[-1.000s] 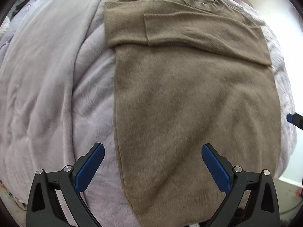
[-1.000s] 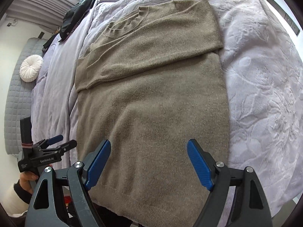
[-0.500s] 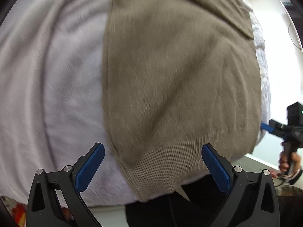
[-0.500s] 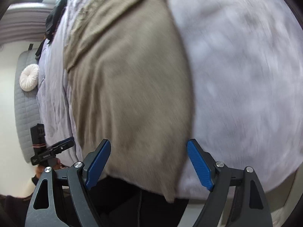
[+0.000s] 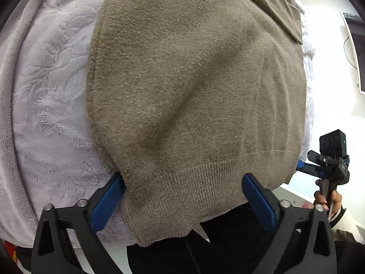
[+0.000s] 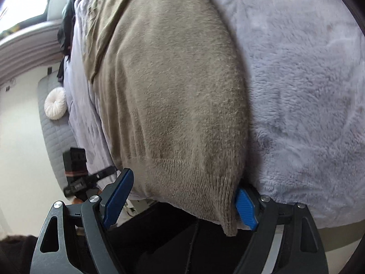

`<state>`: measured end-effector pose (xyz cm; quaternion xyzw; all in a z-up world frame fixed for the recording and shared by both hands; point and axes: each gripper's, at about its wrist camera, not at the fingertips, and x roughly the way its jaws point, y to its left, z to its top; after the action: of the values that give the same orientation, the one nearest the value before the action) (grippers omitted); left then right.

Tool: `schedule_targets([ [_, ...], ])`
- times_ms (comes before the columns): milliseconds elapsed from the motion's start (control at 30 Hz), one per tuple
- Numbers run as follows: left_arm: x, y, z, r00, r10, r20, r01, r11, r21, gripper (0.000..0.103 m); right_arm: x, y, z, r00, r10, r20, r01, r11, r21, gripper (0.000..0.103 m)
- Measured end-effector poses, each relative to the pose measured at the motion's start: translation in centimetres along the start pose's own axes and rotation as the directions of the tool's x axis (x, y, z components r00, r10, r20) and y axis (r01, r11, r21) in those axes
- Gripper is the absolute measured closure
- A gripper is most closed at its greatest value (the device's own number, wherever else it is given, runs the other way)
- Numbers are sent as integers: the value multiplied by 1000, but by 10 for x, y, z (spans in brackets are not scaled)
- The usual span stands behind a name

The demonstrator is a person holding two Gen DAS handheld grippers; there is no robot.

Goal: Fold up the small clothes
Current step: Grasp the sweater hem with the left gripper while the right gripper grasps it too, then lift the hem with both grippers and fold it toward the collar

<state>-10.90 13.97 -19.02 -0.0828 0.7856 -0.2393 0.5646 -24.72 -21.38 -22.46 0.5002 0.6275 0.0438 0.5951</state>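
Sweater (image 5: 194, 91) hem between wide jaws, both grippers, unpinched.

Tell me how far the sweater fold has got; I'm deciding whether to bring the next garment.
Done: a sleeve lies folded across the sweater, flat on the blanket. In hand: both tongs, left and right, straddle the ribbed hem at the bed edge; the left jaws have just been closing, with hem between them, not yet pinched. Left: gripping the hem and folding it up toward the collar.
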Motion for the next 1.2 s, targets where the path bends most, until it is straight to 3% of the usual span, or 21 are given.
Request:
schedule_targets([
  [67,-1,5,-1,1000,16,7,-16,1000,-19,30,-1,-1,0,1000,1,-3,0,1000,15,29],
  [100,-2,9,-1,1000,29,10,-29,999,-32,39,0,-1,-1,1000,-10,-14,10,1000,20,51],
  [133,-3,13,-1,999,43,9,-42,998,-47,55,2,-1,-1,1000,-14,-27,15,1000,21,72],
  [167,-4,16,-1,999,42,9,-42,998,-56,70,4,0,-2,999,-4,-37,5,1000,15,80],
  [200,-6,19,-1,1000,29,9,-28,998,-60,77,7,3,-4,999,11,-47,-11,1000,-1,91],
  [233,-8,21,-1,1000,5,10,-5,998,-61,84,7,5,-5,999,18,-49,-19,1000,-12,91],
  [333,-23,15,-1,994,-106,33,107,994,-30,85,5,20,-5,992,122,-42,-123,992,-34,93],
  [500,-60,1,9,960,-249,128,249,968,19,85,-12,52,9,949,316,18,-314,947,-70,93],
  [600,-84,-8,28,934,-291,209,290,956,37,85,-25,73,25,913,404,64,-397,913,-96,93],
  [700,-113,-9,48,895,-320,309,319,946,57,86,-36,95,45,871,479,111,-464,875,-136,93],
  [733,-123,-8,55,879,-334,341,333,941,63,98,-40,101,52,858,499,123,-481,864,-149,93],
  [767,-134,-7,65,862,-346,370,345,936,70,98,-45,110,63,843,520,138,-497,851,-169,93],
  [833,-146,-8,86,843,-342,416,343,936,76,98,-52,125,81,827,540,153,-509,837,-202,93],
  [967,-161,-15,132,827,-311,468,303,948,95,98,-62,158,131,803,568,178,-518,815,-260,93],
  [1133,-172,-24,189,794,-306,526,290,950,115,98,-66,183,184,793,576,197,-508,804,-308,93],
  [1200,-173,-27,210,789,-289,542,275,955,109,98,-73,178,207,786,579,215,-510,805,-303,93],
])
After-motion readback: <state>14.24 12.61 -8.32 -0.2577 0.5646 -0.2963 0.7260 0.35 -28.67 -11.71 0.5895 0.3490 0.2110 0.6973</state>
